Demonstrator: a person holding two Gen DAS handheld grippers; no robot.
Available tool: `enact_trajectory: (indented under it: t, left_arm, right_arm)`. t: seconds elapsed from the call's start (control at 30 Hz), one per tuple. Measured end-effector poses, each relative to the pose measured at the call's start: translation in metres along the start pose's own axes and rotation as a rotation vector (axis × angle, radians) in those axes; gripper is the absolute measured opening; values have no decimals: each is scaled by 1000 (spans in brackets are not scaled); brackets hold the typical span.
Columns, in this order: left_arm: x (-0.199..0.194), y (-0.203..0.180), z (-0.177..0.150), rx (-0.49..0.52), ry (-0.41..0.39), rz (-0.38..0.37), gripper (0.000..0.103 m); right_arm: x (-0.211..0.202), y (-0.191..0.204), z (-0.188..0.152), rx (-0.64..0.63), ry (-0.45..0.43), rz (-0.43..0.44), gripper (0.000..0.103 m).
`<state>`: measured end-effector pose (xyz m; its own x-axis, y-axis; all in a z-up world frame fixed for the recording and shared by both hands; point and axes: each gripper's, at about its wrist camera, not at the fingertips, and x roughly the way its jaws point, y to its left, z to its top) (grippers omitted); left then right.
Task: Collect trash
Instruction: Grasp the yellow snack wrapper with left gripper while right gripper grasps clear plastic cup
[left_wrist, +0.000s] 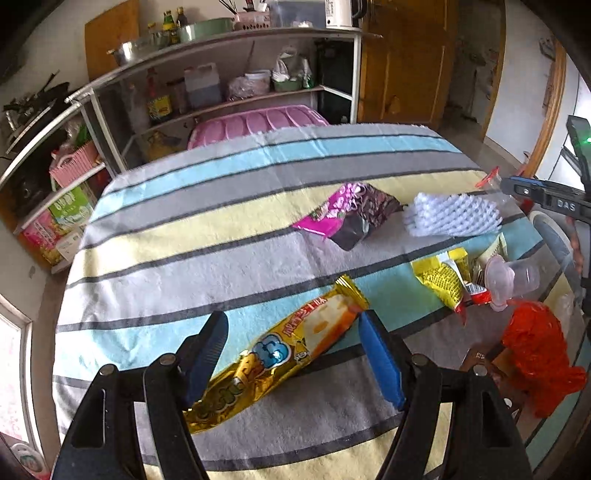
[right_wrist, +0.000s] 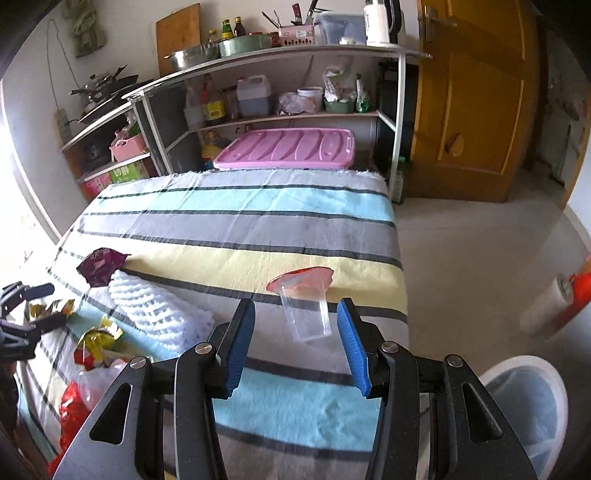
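- Left gripper (left_wrist: 293, 354): jaws wide, nothing held; gold snack wrapper (left_wrist: 280, 354) lies flat on striped cloth (left_wrist: 221, 240) between the pads, long axis running near-left to far-right
- Right gripper (right_wrist: 295, 347): jaws wide, nothing held; clear cup (right_wrist: 308, 314) with peeled red lid just beyond tips, near cloth's right edge
- White bin (right_wrist: 524, 406) on floor, near right; looks lined, contents unclear
- Farther litter: white foam net (left_wrist: 452, 216), pink wrapper (left_wrist: 343, 214)

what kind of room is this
Probably a home kitchen or pantry corner. A metal shelf holds sauce bottles, a steel bowl and an oil jug, and a wok sits at left, behind a cloth-covered table.
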<state>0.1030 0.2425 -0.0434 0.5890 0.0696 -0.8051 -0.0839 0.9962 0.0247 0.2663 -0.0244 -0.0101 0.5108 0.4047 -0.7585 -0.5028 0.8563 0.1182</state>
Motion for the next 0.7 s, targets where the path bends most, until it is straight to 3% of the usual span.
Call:
enact_trajectory:
  t: [0.23, 0.57, 0.7]
  left_arm:
    - [6, -3, -4, -2, 16, -60, 74]
    - [4, -4, -3, -8, 12, -80, 39]
    - [4, -5, -2, -14, 14, -84, 28]
  right_arm:
    - [11, 2, 2, -16, 18, 8, 47]
    - [17, -5, -1, 38, 21, 53, 47]
    - [17, -5, -2, 40, 23, 50, 33]
